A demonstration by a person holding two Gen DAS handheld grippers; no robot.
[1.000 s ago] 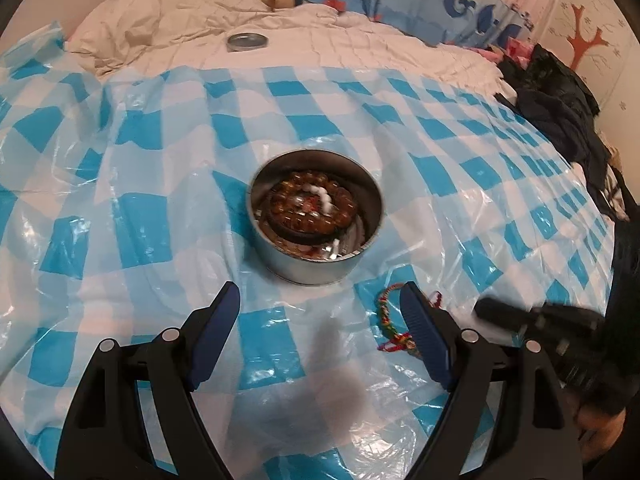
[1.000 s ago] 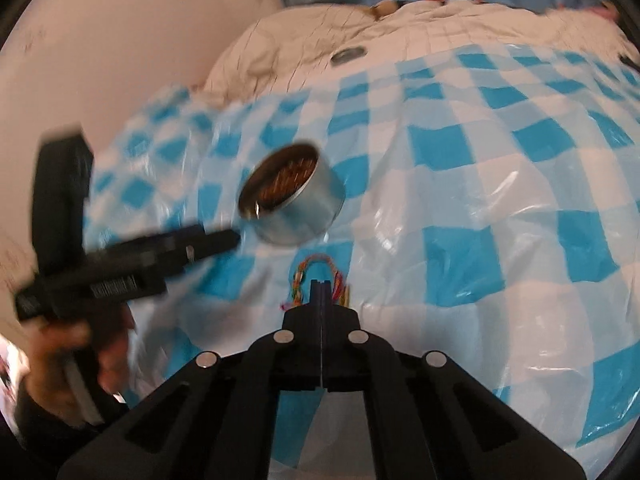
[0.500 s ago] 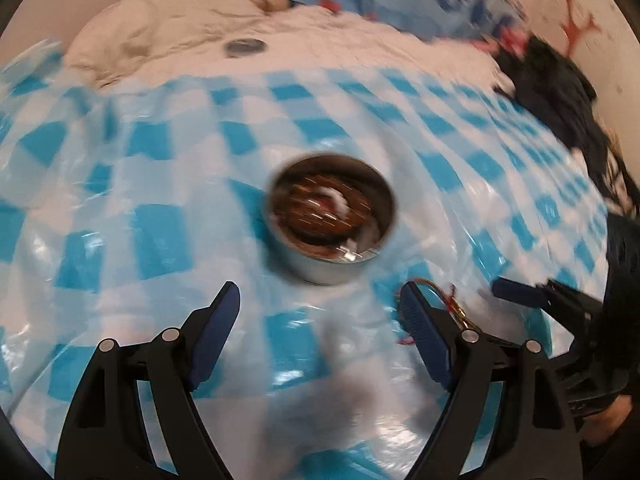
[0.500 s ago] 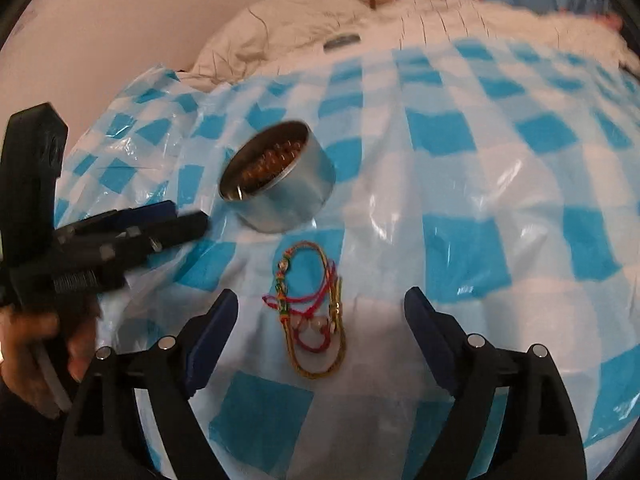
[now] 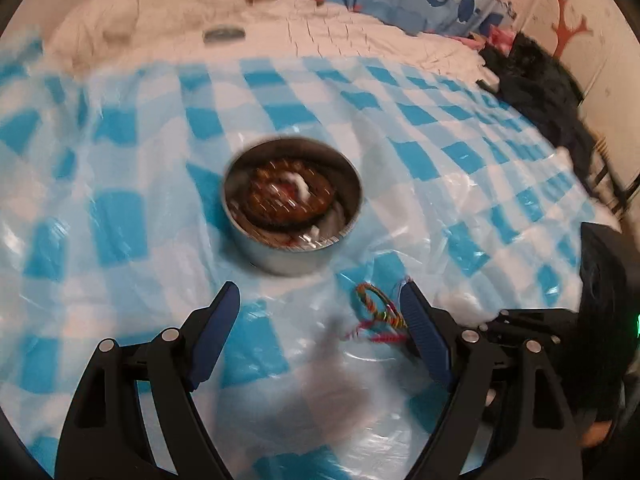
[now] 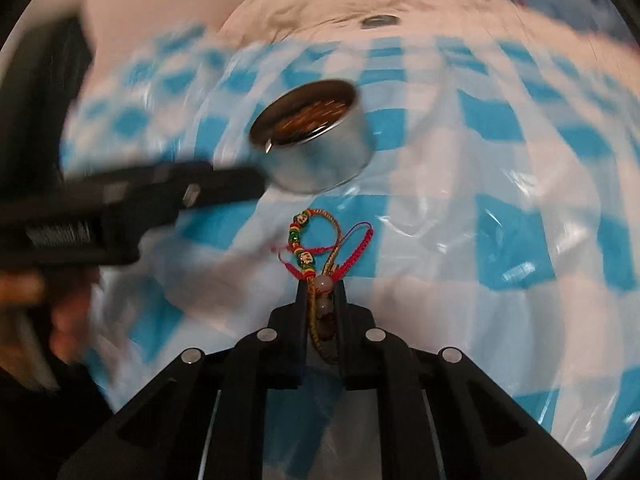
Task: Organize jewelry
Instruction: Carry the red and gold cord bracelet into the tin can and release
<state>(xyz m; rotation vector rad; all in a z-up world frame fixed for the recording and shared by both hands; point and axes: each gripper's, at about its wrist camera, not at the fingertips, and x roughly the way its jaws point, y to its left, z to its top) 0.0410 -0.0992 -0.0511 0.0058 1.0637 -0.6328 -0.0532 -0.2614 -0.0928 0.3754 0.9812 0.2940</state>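
1. Right wrist view: the right gripper (image 6: pixel 322 300) is closing on the bracelets (image 6: pixel 320 248), its jaws nearly together with the pale beads and braided cord pinched between the tips. The rest of the bundle, red cord and coloured beads, trails forward on the checked sheet (image 6: pixel 500 240) just ahead of the tips.

2. Beyond the bracelets, ahead and slightly left of the right gripper, stands the tin (image 6: pixel 314 140), open-topped, with brown beads already inside. The bundle's long axis runs from the jaws toward the tin, so the carry is judged to be forward and a little left, with a lift over the rim.

3. Left wrist view: the left gripper (image 5: pixel 320 332) hangs with its jaws wide apart and nothing between them. The tin (image 5: pixel 292 216) sits straight ahead of it, near its tips; the bracelets (image 5: pixel 378 318) lie just inside its right finger.

4. Both grippers are near the tin, the left squarely facing it. The right alone has the bracelets, so the drop is judged to fall to it; loose cord ends could snag on the rim.

5. A lid (image 5: pixel 224 34) lies well beyond, on the quilt.
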